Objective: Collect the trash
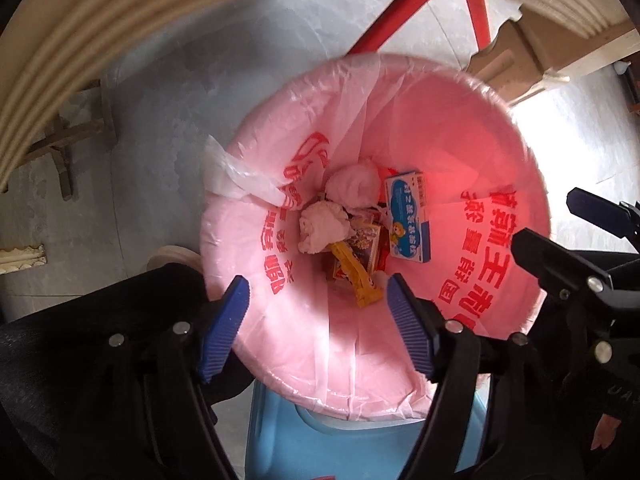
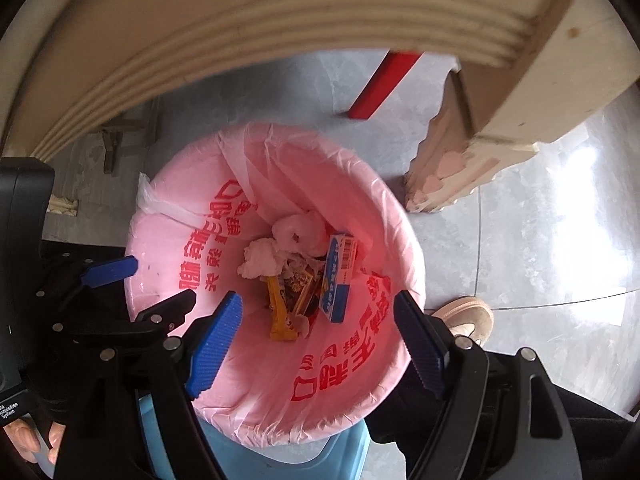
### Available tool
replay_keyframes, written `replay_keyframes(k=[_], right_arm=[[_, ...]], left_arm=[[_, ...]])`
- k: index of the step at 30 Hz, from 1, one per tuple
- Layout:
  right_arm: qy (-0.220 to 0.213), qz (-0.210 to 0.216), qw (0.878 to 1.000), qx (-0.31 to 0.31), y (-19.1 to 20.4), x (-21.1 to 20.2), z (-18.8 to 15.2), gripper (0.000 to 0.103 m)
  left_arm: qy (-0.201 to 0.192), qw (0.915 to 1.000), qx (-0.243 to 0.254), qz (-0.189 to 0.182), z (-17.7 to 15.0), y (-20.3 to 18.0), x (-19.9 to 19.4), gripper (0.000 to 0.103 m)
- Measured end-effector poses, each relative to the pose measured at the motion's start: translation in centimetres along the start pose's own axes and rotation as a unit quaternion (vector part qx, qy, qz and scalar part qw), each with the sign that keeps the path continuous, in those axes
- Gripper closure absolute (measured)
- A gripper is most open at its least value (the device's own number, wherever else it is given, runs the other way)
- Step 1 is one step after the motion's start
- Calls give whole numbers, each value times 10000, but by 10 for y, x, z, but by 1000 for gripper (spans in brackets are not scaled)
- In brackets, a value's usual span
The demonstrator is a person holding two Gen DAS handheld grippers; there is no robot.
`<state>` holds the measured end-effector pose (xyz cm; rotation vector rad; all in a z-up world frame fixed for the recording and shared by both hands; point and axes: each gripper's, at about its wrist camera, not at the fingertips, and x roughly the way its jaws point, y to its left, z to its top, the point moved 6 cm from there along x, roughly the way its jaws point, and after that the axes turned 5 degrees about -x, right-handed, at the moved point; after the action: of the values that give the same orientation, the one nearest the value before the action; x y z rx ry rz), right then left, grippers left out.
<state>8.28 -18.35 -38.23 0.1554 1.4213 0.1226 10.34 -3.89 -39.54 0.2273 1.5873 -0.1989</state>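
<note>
Over the bin liner (image 1: 320, 344), left gripper (image 1: 316, 328) and right gripper (image 2: 320, 344) both gape empty; thin, soft, slippery film, so pinch the rolled rim.

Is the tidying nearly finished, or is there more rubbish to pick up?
Tissues, a blue box and a yellow wrapper already lie in the pink-lined bin. Both the left gripper and right gripper hang open and empty. No stray rubbish shows on the floor.

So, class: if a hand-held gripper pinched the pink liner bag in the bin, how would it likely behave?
The liner bag looks thin and creased, so probably floppy and very light. Its glossy film may slip between pads. Draped over the blue bin, it would likely lift free rather than drag it.
</note>
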Motion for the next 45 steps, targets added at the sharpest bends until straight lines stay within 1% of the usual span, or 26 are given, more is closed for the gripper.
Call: replay_keyframes(k=[3, 4, 6, 10, 11, 12, 13, 15, 16, 17, 18, 19, 20, 21, 22, 24, 26, 27, 28, 29, 31, 34, 38, 40, 45], right_arm=[[-263, -105, 9996, 16, 0, -21, -2, 27], [-359, -138, 9993, 26, 0, -27, -2, 27], [-688, -322, 9971, 74, -1, -48, -2, 27], [-1162, -525, 9917, 188, -7, -88, -3, 27], [-1328, -612, 9890, 228, -9, -103, -3, 27], [-1486, -659, 9863, 272, -12, -117, -3, 27], [-1608, -672, 9842, 310, -15, -129, -3, 27], [-1984, -685, 9769, 393, -20, -164, -4, 27], [-2158, -744, 9728, 403, -21, -180, -4, 27], [-2389, -860, 9664, 389, -22, -202, -4, 27], [-2592, -967, 9603, 352, -21, -221, -5, 26], [-2773, -1064, 9544, 305, -19, -238, -6, 23], [-3004, -1200, 9459, 238, -16, -260, -7, 13], [-3200, -1312, 9381, 190, -13, -277, -9, 12], [-3433, -1416, 9284, 136, -8, -299, -12, 10], [-3701, -1466, 9173, 82, -2, -326, -17, 10], [-3927, -1517, 9070, 83, 1, -351, -21, 10], [-4030, -1494, 9029, 81, 3, -362, -23, 10], [-4095, -1479, 9002, 75, 5, -370, -25, 9], [-4176, -1486, 8964, 64, 8, -381, -28, 9], [-4310, -1528, 8893, 23, 14, -395, -33, 8], [-4452, -1572, 8815, -25, 25, -413, -38, 7], [-4615, -1627, 8721, -21, 34, -432, -52, 7], [-4674, -1657, 8683, -26, 36, -438, -56, 7], [-4698, -1704, 8662, -39, 43, -442, -61, 7]], left_arm=[[-194, 9998, -63, 18, 0, 0, -15, 33], [-242, 9997, -95, -32, -1, -1, -21, 33], [-403, 9990, -160, -69, 0, -2, -36, 33], [-1102, 9936, -126, -205, -2, -16, -91, 33], [-1313, 9911, -119, -165, -3, -19, -108, 33], [-1437, 9894, -108, -156, -4, -22, -119, 33], [-1645, 9862, -91, -186, -5, -25, -137, 33], [-2012, 9793, -91, -228, -8, -30, -168, 33], [-2261, 9738, -91, -215, -11, -32, -188, 32], [-2437, 9696, -92, -197, -13, -33, -202, 31], [-2682, 9631, -101, -185, -17, -35, -222, 28], [-2825, 9590, -117, -172, -20, -36, -234, 27], [-2983, 9543, -137, -158, -23, -38, -247, 27], [-3115, 9500, -155, -159, -26, -38, -260, 26], [-3259, 9451, -182, -151, -31, -39, -274, 25], [-3472, 9375, -187, -148, -38, -42, -296, 24], [-3722, 9278, -199, -157, -47, -44, -318, 23], [-3870, 9217, -227, -141, -51, -43, -330, 22], [-3942, 9186, -249, -148, -54, -41, -339, 19], [-4004, 9158, -282, -148, -57, -40, -347, 18], [-4099, 9114, -341, -162, -64, -39, -358, 18], [-4207, 9062, -412, -57, -71, -37, -372, 17], [-4268, 9033, -422, -72, -77, -39, -382, 17], [-4328, 9003, -446, -99, -81, -37, -386, 17], [-4441, 8944, -520, -122, -87, -33, -394, 17]])
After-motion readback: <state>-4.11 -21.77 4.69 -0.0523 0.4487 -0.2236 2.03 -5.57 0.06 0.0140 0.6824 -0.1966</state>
